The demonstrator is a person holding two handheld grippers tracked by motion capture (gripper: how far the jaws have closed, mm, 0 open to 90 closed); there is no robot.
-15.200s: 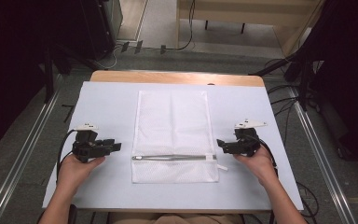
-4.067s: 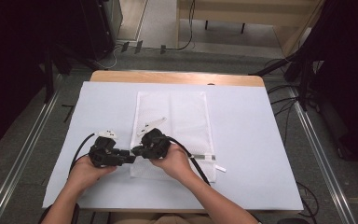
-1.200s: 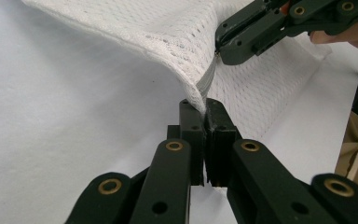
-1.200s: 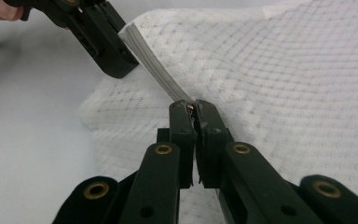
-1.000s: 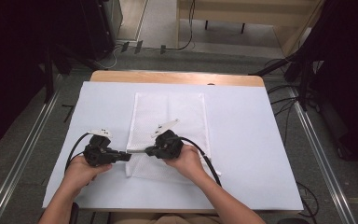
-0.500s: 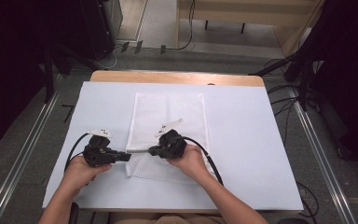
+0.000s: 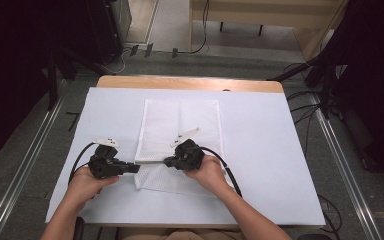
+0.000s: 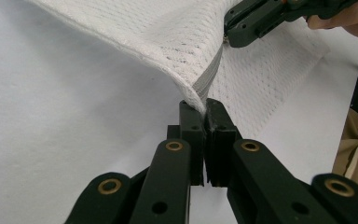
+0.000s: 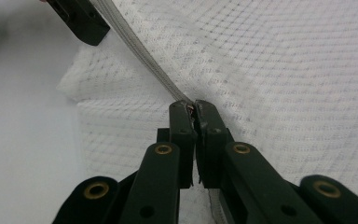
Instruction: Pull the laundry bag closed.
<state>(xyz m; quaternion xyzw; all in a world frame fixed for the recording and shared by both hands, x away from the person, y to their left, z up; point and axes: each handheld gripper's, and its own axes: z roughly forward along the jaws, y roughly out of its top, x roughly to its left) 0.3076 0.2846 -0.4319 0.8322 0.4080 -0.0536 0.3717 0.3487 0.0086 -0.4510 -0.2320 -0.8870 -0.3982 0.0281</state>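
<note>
Right gripper (image 9: 194, 108): two black jaws rising from the bottom edge, pressed together on the zipper.
Zipper (image 9: 142, 58): grey band running from the jaw tips up to the left.
Mesh bag (image 9: 284, 79): white netting, spread right and behind.
Left gripper (image 9: 81, 18): black jaw tip, top left, at the zipper.
Table (image 9: 23, 140): pale surface, left.

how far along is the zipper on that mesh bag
Done: the left claw clamps the mesh bag at its zipper end. In hand: the right claw pinches the zipper pull partway along the zipper. Left: the stretch toward the bag's right edge.
</note>
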